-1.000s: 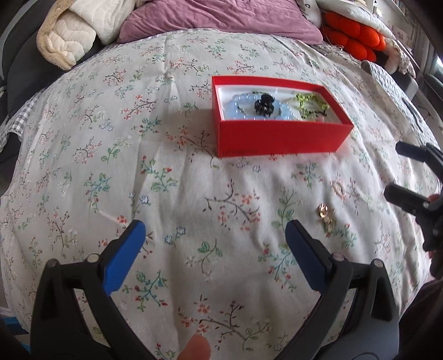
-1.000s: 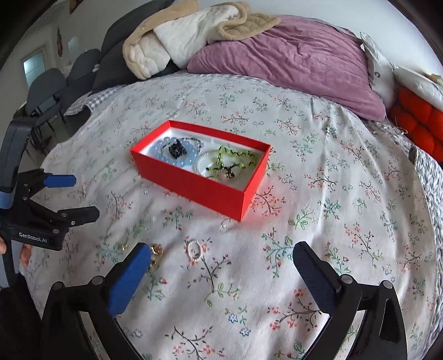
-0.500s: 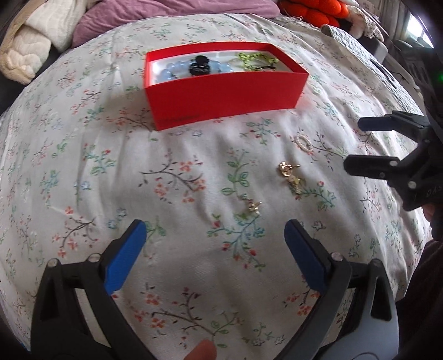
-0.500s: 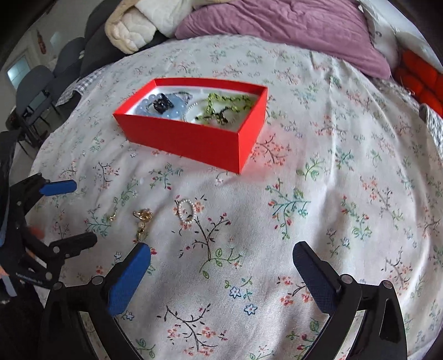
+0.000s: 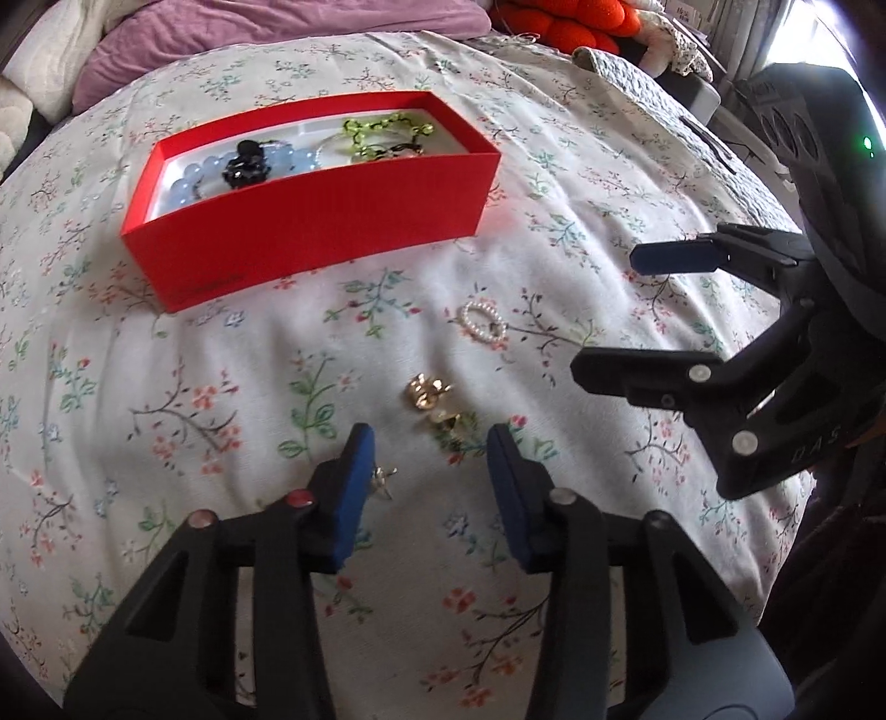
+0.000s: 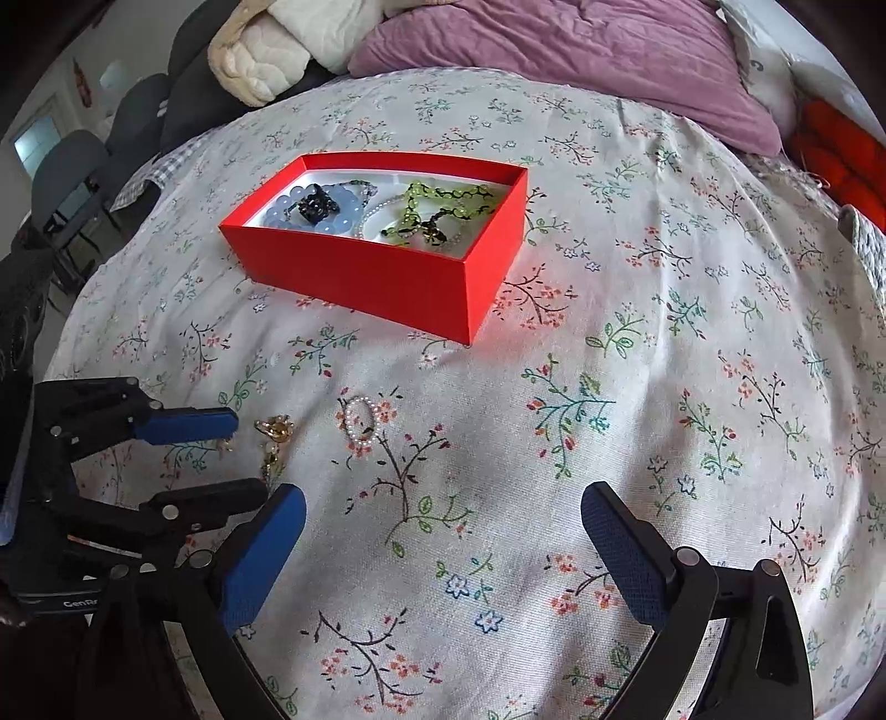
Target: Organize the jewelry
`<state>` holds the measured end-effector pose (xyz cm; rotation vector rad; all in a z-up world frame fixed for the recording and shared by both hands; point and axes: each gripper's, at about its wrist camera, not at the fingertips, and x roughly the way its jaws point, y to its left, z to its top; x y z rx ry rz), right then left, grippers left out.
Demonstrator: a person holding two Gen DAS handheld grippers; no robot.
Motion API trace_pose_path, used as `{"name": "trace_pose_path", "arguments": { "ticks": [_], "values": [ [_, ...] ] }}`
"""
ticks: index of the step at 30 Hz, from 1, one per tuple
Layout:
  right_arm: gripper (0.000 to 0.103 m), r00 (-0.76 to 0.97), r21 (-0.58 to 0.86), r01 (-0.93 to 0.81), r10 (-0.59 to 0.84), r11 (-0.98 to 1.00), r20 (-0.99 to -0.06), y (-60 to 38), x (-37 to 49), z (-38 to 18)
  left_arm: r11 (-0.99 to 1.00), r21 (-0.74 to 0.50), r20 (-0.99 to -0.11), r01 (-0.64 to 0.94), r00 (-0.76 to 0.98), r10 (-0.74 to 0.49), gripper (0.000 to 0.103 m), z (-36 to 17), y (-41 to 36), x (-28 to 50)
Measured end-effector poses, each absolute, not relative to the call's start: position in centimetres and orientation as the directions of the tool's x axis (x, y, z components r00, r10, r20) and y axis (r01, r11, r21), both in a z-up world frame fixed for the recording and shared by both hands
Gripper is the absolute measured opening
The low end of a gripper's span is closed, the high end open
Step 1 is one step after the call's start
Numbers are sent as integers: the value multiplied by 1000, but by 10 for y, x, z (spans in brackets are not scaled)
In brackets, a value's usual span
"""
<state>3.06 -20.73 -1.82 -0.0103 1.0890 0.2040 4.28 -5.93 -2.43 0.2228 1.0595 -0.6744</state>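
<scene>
A bed [image 6: 692, 332] under a floral white sheet, with a purple pillow [image 6: 554, 50] at twelve o'clock, carries an open red box [image 6: 387, 271] of beads, a pearl ring [image 6: 360, 418] and gold earrings [image 5: 434, 401] between the half-open left tool [image 5: 429, 443] and the wide-open right tool [image 6: 443, 509].
</scene>
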Motion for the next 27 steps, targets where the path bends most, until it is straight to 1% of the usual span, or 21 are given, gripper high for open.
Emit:
{"name": "trace_pose_path", "arguments": {
  "ticks": [3, 10, 15, 17, 23, 26, 27],
  "values": [
    [101, 448, 93, -164, 158, 982, -880, -212, 30, -18, 783, -182, -853, 595, 301, -426, 35, -25, -63, 47],
    [101, 447, 98, -158, 160, 982, -880, -217, 28, -18, 800, -186, -851, 570, 314, -421, 33, -26, -67, 52],
    [100, 449, 98, -167, 165, 981, -878, -216, 27, -18, 809, -162, -855, 565, 329, -401, 17, -27, -69, 53],
    [99, 452, 99, -172, 168, 980, -876, -214, 26, -18, 812, -157, -854, 563, 336, -398, 17, -27, -67, 53],
    [89, 442, 98, -208, 182, 973, -878, -205, 28, -23, 818, -148, -844, 555, 360, -398, 17, -18, -56, 54],
    [89, 440, 111, -222, 201, 969, -875, -200, 31, -25, 827, -151, -839, 542, 372, -397, 17, -14, -47, 57],
    [85, 439, 115, -227, 206, 967, -874, -198, 32, -25, 830, -151, -839, 537, 375, -395, 17, -13, -45, 58]
  ]
}}
